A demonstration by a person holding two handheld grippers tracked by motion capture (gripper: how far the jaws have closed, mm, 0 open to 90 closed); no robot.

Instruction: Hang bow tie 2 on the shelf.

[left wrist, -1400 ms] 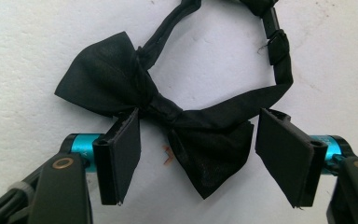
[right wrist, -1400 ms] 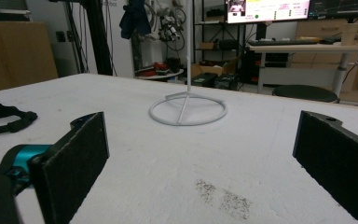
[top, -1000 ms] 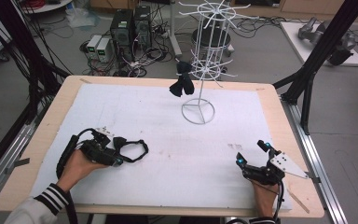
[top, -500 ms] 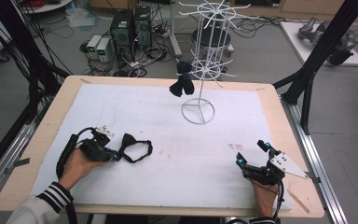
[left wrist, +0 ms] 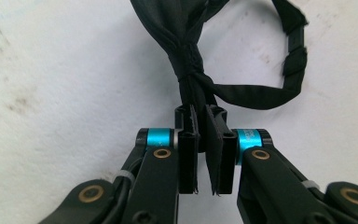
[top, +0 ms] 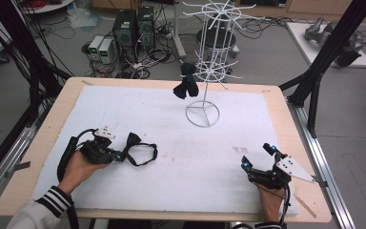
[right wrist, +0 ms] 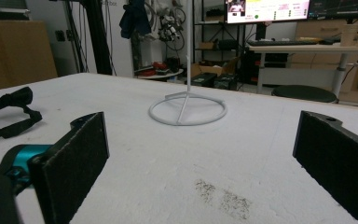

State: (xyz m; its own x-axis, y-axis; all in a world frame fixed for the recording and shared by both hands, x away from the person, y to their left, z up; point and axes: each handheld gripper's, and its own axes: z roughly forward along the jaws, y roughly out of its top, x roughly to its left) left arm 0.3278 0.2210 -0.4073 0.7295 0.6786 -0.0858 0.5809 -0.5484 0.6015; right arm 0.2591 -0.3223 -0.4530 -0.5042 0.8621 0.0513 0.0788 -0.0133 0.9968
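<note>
Bench (top: 276,109): pale wooden frame, topped by a white sheet bearing faint grey smudges.

Left gripper (top: 118,156): low on the bench's left side, held in the person's left hand (top: 78,167), striped sleeve behind it. In the left gripper view its fingers (left wrist: 188,154) are pinched on the bow tie (left wrist: 186,51), clamping the gathered knot between the pads, which stand almost closed around the cloth.

Bow tie: black, lying on the white sheet just right of the left gripper in the high view (top: 134,140). Its strap (top: 145,155) curls out in a loop to the right, flat on the sheet.

Right gripper (top: 257,156): low on the bench's right side, in the person's right hand (top: 269,200). Fingers (right wrist: 72,163) spread wide, nothing between them, hovering close over the sheet.

Rack (top: 202,113): white wire stand with a round base, on the far middle of the bench, well apart from both grippers. A second bow tie (top: 185,83), also black, hangs from one of its lower prongs on the left.
</note>
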